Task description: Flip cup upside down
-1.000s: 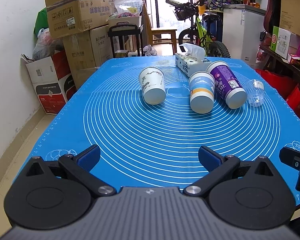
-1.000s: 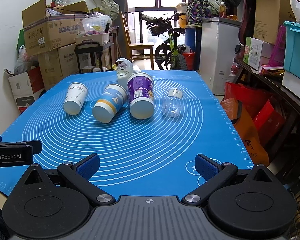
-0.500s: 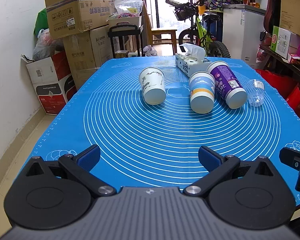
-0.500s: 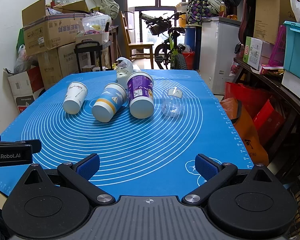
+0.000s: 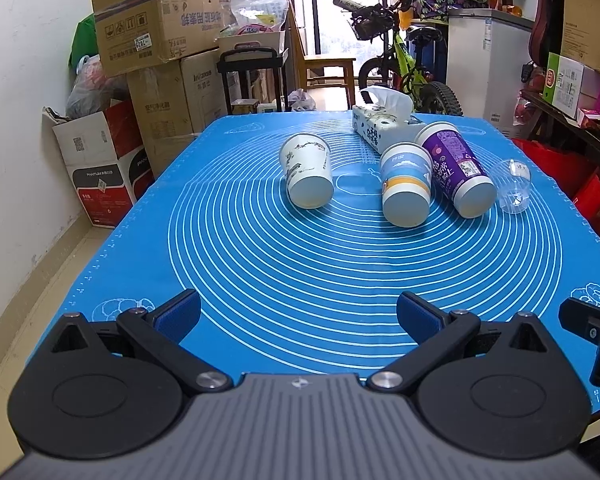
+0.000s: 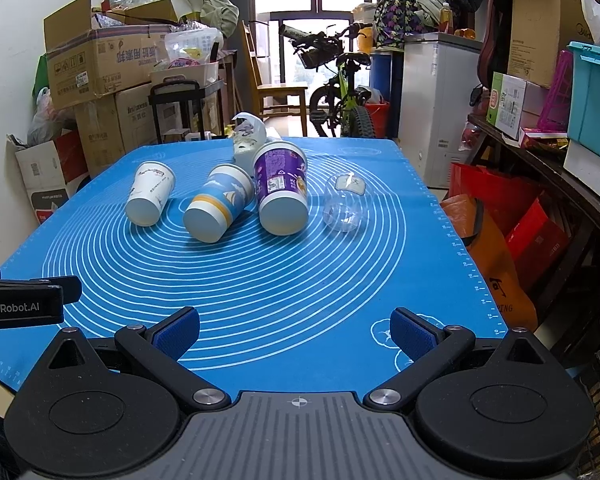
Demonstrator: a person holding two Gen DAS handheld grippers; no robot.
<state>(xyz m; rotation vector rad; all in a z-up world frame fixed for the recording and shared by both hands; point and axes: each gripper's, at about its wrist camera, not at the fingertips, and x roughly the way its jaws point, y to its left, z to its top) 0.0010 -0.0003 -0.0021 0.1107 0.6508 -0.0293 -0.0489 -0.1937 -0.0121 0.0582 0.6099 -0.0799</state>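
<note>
Several cups lie on their sides on the blue mat [image 5: 300,272], bottoms toward me: a white cup [image 5: 307,176] [image 6: 150,194], a blue-and-yellow cup [image 5: 406,190] [image 6: 219,208], a purple cup [image 5: 456,174] [image 6: 282,192] and a clear plastic cup [image 5: 514,186] [image 6: 345,202]. My left gripper [image 5: 298,316] is open and empty near the mat's front edge. My right gripper [image 6: 296,330] is open and empty, also at the front edge, well short of the cups.
A tissue box [image 5: 384,124] sits behind the cups. Cardboard boxes [image 5: 156,36] stack at the left, a bicycle [image 5: 404,64] and a white cabinet [image 6: 436,100] stand beyond the table. Red bags [image 6: 496,220] and shelves line the right.
</note>
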